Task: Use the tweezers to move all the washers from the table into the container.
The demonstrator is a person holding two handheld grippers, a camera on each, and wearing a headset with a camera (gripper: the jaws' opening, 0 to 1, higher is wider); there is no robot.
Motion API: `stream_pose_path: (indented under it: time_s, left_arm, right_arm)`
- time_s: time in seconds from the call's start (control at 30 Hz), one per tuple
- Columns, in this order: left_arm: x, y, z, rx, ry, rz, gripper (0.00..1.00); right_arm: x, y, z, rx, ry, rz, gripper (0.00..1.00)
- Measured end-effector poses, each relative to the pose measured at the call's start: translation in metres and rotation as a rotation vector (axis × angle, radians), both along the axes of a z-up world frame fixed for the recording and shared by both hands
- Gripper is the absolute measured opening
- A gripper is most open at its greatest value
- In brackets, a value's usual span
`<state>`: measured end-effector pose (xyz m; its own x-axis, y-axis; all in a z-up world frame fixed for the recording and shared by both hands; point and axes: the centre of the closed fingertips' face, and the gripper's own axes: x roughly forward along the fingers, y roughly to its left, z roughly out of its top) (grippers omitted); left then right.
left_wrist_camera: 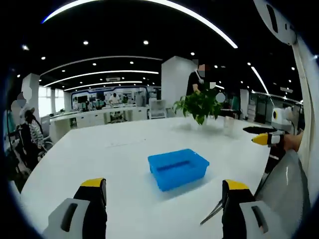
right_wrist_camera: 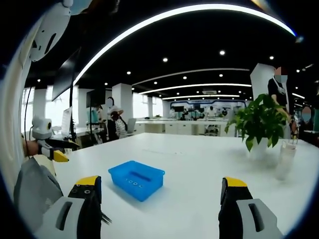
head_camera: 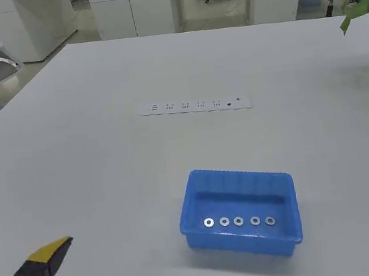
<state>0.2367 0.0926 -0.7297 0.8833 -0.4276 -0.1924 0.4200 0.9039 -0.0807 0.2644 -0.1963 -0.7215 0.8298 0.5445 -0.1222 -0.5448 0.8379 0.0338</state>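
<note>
Washers (head_camera: 238,221), five in row, lie inside blue container (head_camera: 239,175) on white table (head_camera: 106,154). Left gripper (left_wrist_camera: 163,184) and right gripper (right_wrist_camera: 159,180) hang empty, jaws spread wide. Risk: careless sweep could knock light container, spilling washers onto table.

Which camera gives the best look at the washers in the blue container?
Head view: five small silver metal washers lie in a row inside the blue plastic container. The right gripper view shows only faint specks. In the left gripper view, the container's near wall hides its floor.

Bright, even glow from ceiling lights (right_wrist_camera: 222,52) — soft shadows, fisheye warping at edges
</note>
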Motion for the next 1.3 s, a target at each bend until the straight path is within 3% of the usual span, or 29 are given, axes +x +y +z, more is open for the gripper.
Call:
stream_pose_path:
  time_s: [0.1, 0.2, 0.33, 0.4, 0.53, 0.67, 0.77, 0.9, 1.03, 1.3]
  left_arm:
    - [-0.001, 0.005, 0.009, -0.117, -0.072, 0.038, 0.99]
    - [0.002, 0.012, 0.019, -0.198, -0.139, 0.099, 0.99]
    - [0.005, 0.016, 0.019, -0.14, -0.151, 0.115, 0.99]
    - [0.006, 0.02, 0.013, -0.105, -0.128, 0.132, 0.99]
    - [0.005, 0.02, 0.012, -0.078, -0.138, 0.12, 0.99]
    - [0.005, 0.027, 0.009, -0.111, -0.128, 0.131, 0.99]
    - [0.005, 0.037, 0.01, -0.171, -0.126, 0.167, 0.99]
    - [0.005, 0.046, 0.011, -0.218, -0.129, 0.207, 0.99]
    - [0.005, 0.049, 0.01, -0.233, -0.128, 0.222, 0.99]
    - [0.005, 0.044, 0.011, -0.215, -0.126, 0.212, 0.99]
  right_arm:
    - [0.0, 0.0, 0.008, 0.05, -0.023, -0.002, 0.99]
    - [0.001, -0.001, 0.011, 0.084, -0.032, -0.006, 0.99]
    - [0.004, -0.004, 0.015, 0.117, -0.042, -0.023, 0.99]
    - [0.004, -0.006, 0.011, 0.102, -0.03, -0.032, 0.99]
    - [0.005, -0.007, 0.011, 0.085, -0.034, -0.037, 0.99]
    - [0.004, -0.006, 0.01, 0.07, -0.037, -0.035, 0.99]
    - [0.003, -0.006, 0.01, 0.068, -0.038, -0.034, 0.99]
    - [0.003, -0.009, 0.007, 0.064, -0.036, -0.038, 0.99]
    - [0.004, -0.01, 0.007, 0.062, -0.036, -0.04, 0.99]
    - [0.004, -0.014, 0.006, 0.054, -0.038, -0.051, 0.99]
